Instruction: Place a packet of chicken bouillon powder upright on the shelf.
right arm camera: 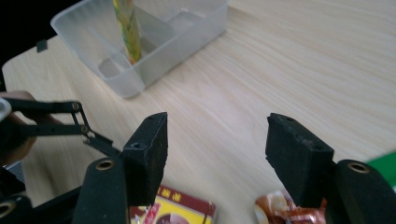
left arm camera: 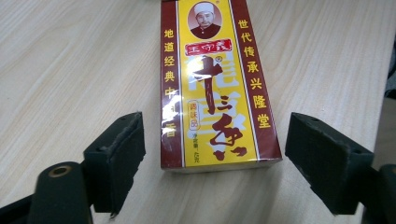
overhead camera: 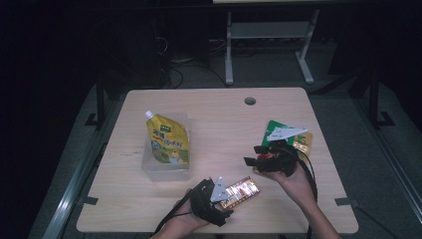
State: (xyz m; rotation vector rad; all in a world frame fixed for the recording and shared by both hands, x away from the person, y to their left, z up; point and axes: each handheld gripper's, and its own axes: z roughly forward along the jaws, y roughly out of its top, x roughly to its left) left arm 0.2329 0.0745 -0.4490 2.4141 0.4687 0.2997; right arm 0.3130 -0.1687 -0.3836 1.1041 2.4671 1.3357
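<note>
A red and yellow spice box [left arm camera: 215,84] lies flat on the wooden table [overhead camera: 224,119], near its front edge [overhead camera: 243,190]. My left gripper [left arm camera: 215,130] stands open with the box's near end between its jaws and a gap on each side. In the high view the left gripper [overhead camera: 225,199] is at the bottom centre. My right gripper [overhead camera: 254,155] hovers right of centre, open, with nothing between its jaws [right arm camera: 217,126]. It points toward a clear plastic container [right arm camera: 140,42].
The container [overhead camera: 149,167] at the table's left holds a yellow spout pouch [overhead camera: 168,143]. A green packet [overhead camera: 274,128] and a gold-red packet [overhead camera: 304,142] lie behind the right hand. A red wrapper [right arm camera: 275,210] shows below the right jaw. A cable hole [overhead camera: 250,101] is at the back.
</note>
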